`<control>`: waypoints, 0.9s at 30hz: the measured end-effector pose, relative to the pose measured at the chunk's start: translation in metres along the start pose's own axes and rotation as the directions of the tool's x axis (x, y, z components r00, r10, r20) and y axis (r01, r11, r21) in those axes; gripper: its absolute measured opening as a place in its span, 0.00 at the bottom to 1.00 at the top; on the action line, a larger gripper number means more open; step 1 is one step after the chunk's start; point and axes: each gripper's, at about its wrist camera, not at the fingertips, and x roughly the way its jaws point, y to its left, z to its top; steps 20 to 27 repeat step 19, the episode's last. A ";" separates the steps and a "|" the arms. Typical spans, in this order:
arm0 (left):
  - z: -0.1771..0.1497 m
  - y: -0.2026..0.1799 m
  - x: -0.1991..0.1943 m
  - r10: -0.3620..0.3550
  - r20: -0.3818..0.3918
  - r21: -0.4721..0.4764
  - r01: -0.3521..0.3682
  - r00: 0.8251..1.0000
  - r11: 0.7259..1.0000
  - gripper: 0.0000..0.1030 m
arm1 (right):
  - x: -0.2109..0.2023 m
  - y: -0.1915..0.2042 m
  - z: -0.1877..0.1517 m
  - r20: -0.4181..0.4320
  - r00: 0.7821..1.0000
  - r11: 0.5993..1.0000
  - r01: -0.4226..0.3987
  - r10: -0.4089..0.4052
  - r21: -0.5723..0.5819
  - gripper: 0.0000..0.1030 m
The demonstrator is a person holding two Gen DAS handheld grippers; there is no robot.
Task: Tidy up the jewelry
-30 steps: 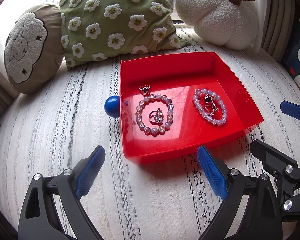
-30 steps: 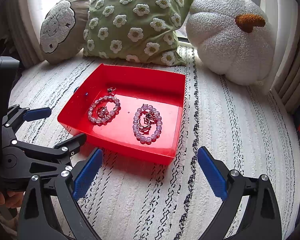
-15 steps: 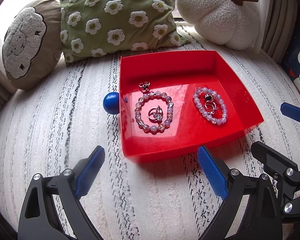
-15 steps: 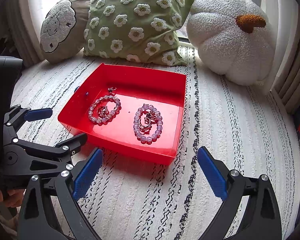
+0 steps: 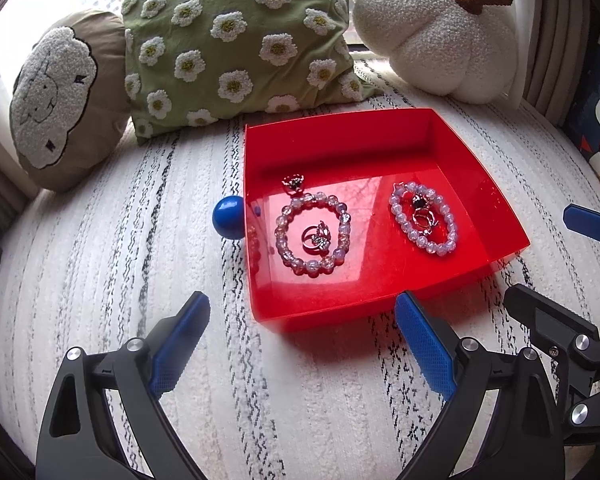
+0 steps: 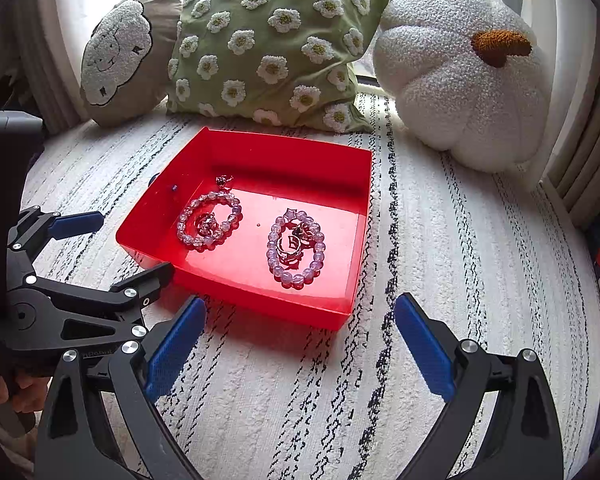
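A red tray (image 5: 340, 304) (image 6: 260, 292) sits on a white striped rug. Inside lie two pale bead bracelets. The left bracelet (image 5: 284, 236) (image 6: 188, 236) circles a ring (image 5: 314, 237), with a small ring (image 5: 293, 183) just behind it. The right bracelet (image 5: 400, 216) (image 6: 274, 258) circles several rings (image 5: 422, 216). My left gripper (image 5: 302, 344) is open and empty, just before the tray's near wall. My right gripper (image 6: 300, 348) is open and empty, near the tray's front right corner; it also shows at the right in the left wrist view (image 5: 548, 276).
A blue ball (image 5: 228, 217) lies against the tray's left wall. A sheep cushion (image 5: 60, 100), a green daisy cushion (image 5: 236, 36) and a white pumpkin cushion (image 5: 432, 28) line the back. The rug (image 5: 100, 248) spreads around the tray.
The left wrist view has tilted slightly, so the tray sits a little higher in frame. The jewelry and both open grippers are otherwise unchanged.
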 end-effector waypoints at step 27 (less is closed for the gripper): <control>0.002 0.000 -0.001 0.025 -0.005 0.006 -0.025 1.000 1.000 0.87 | 0.000 0.001 0.001 0.002 1.000 1.000 0.000 0.000 -0.009 0.91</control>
